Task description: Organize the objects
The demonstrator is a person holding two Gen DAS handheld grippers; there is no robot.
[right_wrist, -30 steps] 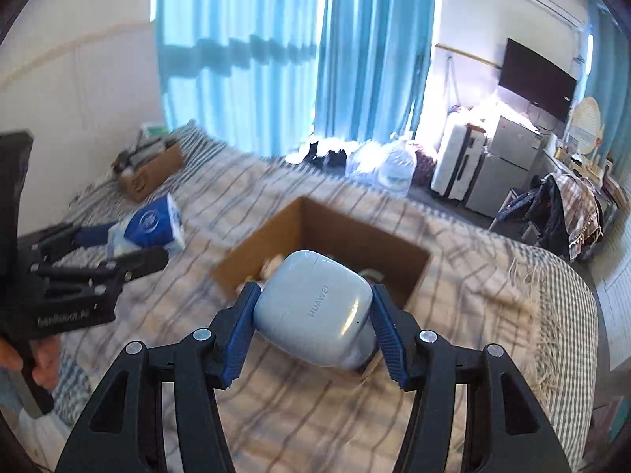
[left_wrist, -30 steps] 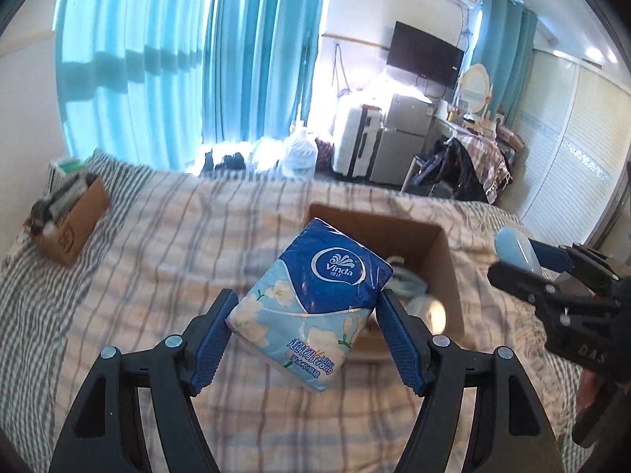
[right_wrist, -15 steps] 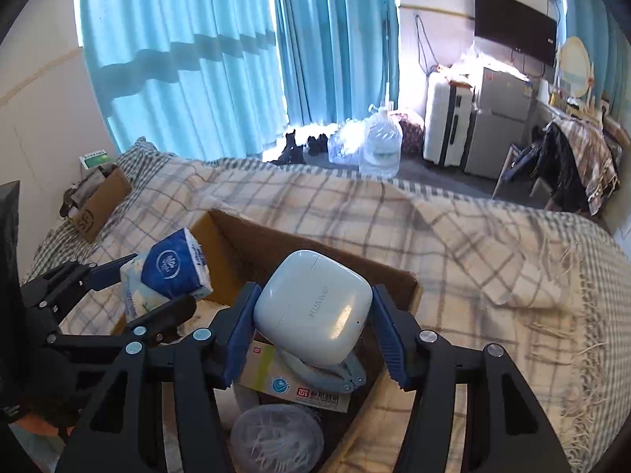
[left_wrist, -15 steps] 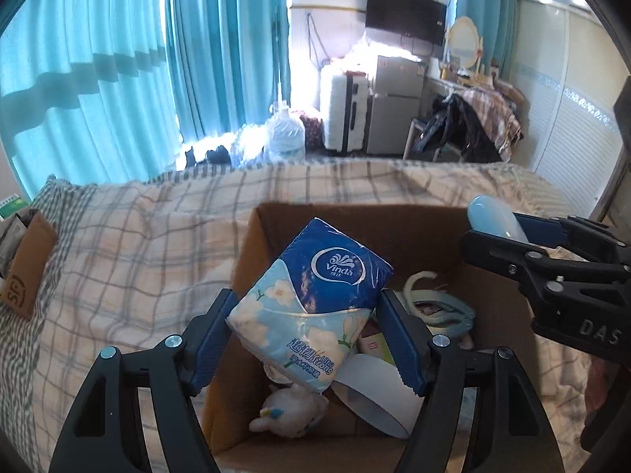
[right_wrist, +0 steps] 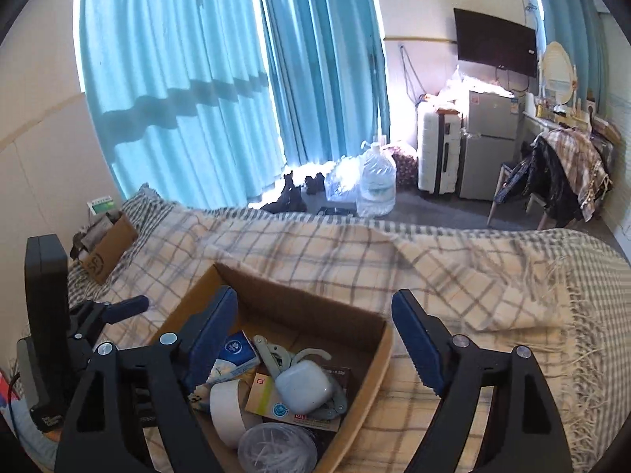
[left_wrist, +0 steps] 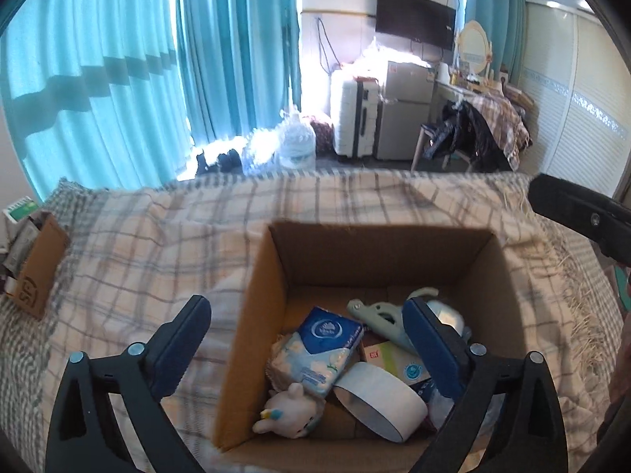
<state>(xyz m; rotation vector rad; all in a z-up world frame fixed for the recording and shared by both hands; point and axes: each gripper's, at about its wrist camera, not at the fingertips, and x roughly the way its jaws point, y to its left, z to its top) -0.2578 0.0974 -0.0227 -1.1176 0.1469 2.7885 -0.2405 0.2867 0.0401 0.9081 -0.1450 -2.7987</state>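
Observation:
An open cardboard box (left_wrist: 268,299) sits on the plaid bed. Inside lie a blue tissue pack (left_wrist: 319,351), a white tape roll (left_wrist: 378,398), a small plush toy (left_wrist: 288,406) and a pale green clip (left_wrist: 382,315). My left gripper (left_wrist: 307,339) is open and empty above the box. In the right wrist view the box (right_wrist: 378,354) holds a white earbud case (right_wrist: 303,386), the tissue pack (right_wrist: 236,351) and the tape roll (right_wrist: 228,410). My right gripper (right_wrist: 315,335) is open and empty above it.
A small cardboard box (left_wrist: 37,272) with items stands at the bed's left edge. Beyond the bed are blue curtains (left_wrist: 130,71), a water jug (left_wrist: 295,144), a suitcase (left_wrist: 351,114), a fridge (left_wrist: 402,110) and a clothes-covered chair (left_wrist: 473,134).
Both grippers opened over the box. The tissue pack dropped from the left one and the white earbud case from the right one; both now lie inside.

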